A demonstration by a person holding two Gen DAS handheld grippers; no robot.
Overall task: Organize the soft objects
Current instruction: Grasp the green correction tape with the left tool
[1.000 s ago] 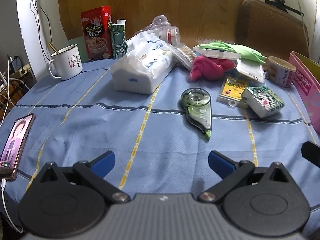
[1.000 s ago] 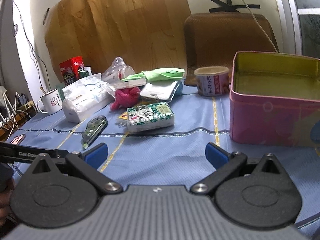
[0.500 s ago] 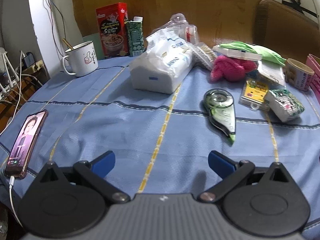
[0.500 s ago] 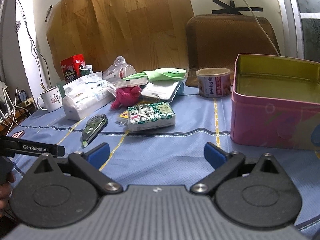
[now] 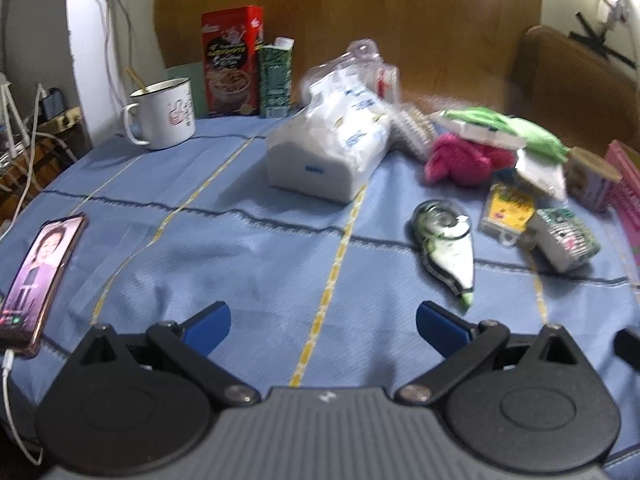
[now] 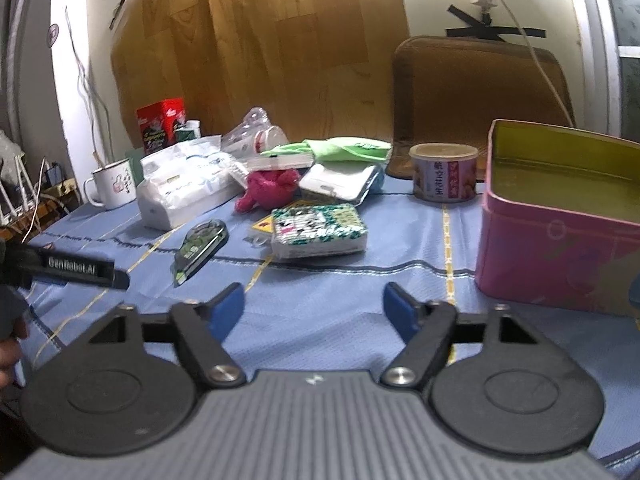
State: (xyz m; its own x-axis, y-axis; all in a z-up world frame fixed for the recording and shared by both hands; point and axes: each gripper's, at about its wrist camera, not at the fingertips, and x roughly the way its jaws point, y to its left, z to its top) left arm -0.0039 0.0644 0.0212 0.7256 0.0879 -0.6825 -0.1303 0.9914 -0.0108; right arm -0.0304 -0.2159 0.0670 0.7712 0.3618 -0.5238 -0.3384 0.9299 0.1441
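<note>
Table (image 5: 248,248): covered by a blue cloth with yellow and dark stripes; everything below rests on it.
Pink tin (image 6: 560,220): open box with a yellow inside, at the near right in the right wrist view; nothing seen in it.
Tissue pack (image 5: 332,152): white, soft, wrapped in clear plastic, mid-table toward the far side; a brush lies touching its right end.
White mug (image 5: 162,114): far left, a spoon handle standing in it.
Red carton (image 5: 231,60): upright at the far edge, with a green drink carton (image 5: 275,76) just beside it on the right.
Green cloth (image 6: 348,148): soft, draped on the far pile, over a flat white box.
Pink plush (image 6: 270,188): soft toy lying just below the green cloth, right of the tissue pack.
Small tissue packet (image 6: 318,230): green-patterned, soft, nearest soft item to the right gripper, with open cloth between them.
Round tin (image 6: 444,178): far side, between the pile and the pink tin.
Phone (image 5: 40,280): near left edge, screen lit, cable plugged in.
Correction tape (image 5: 448,248): green and clear, lying between the tissue pack and the small packet.
Left gripper (image 5: 322,320): fingers wide apart over bare cloth, nothing between them.
Right gripper (image 6: 314,308): jaws closing, pads apart, only cloth between them.
</note>
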